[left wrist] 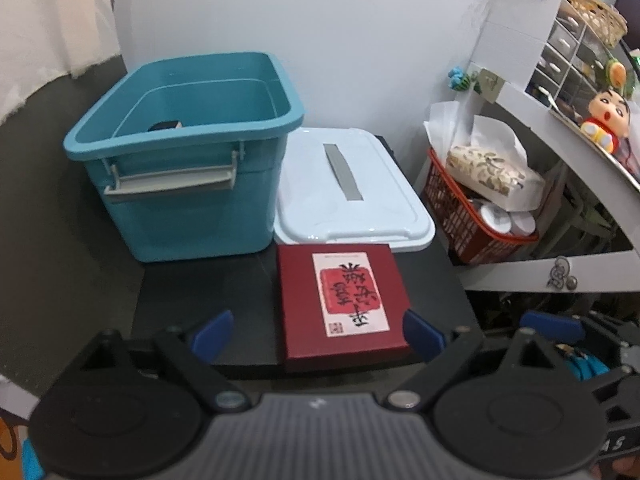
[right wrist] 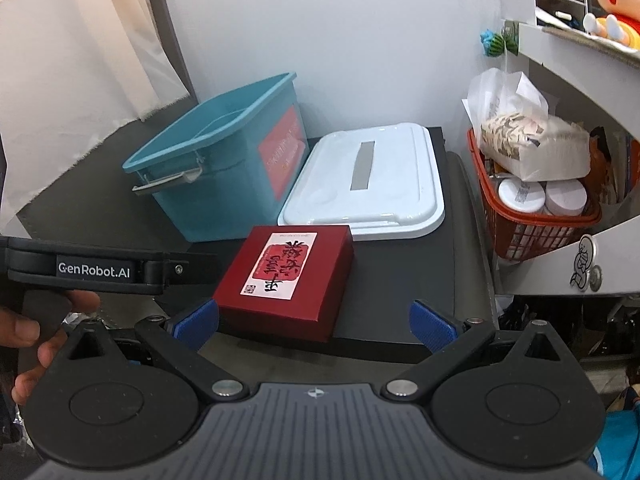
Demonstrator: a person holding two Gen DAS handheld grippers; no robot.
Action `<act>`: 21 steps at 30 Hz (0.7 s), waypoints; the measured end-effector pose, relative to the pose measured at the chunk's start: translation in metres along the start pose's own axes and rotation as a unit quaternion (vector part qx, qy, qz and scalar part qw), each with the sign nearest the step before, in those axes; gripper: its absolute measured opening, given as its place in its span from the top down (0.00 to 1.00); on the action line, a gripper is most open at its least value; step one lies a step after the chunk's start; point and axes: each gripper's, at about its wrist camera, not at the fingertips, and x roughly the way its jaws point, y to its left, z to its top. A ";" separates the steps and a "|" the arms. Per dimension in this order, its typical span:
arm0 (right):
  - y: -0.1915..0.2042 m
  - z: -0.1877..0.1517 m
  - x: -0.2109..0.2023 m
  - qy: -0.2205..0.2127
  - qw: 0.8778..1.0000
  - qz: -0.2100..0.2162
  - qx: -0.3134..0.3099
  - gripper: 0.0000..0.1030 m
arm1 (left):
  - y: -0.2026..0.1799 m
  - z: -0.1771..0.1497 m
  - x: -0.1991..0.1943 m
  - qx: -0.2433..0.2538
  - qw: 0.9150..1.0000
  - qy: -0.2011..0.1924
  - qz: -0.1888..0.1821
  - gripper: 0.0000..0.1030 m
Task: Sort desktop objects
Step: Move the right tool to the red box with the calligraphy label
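Observation:
A dark red flat box (left wrist: 344,304) with a white and red label lies on the black desk (left wrist: 200,292), in front of a white lid (left wrist: 352,192). An open blue bin (left wrist: 184,152) stands to the left, with a small dark object (left wrist: 166,125) on its floor. My left gripper (left wrist: 318,336) is open; the box's near end lies between its blue pads, close to the right one, and neither presses on it. My right gripper (right wrist: 315,325) is open too, with the red box (right wrist: 284,280) just ahead between its fingers and untouched. The left gripper's body (right wrist: 92,266) shows in the right wrist view, held by a hand (right wrist: 32,340).
A red mesh basket (left wrist: 468,232) with a tissue pack and white jars stands at the right. Behind it is a white shelf (left wrist: 532,108) with small drawers and a doll (left wrist: 606,120). A white wall is behind the bin, and a curtain (left wrist: 52,28) hangs at the left.

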 end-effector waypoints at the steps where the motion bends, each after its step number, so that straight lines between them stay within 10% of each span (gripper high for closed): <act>1: 0.000 0.000 0.001 0.001 1.000 -0.001 0.000 0.00 | 0.002 0.000 0.003 -0.004 1.000 0.001 -0.003 0.09; 21: -0.002 0.003 0.027 0.011 0.999 -0.026 0.019 0.01 | 0.010 -0.003 0.024 0.002 1.000 -0.010 -0.028 0.17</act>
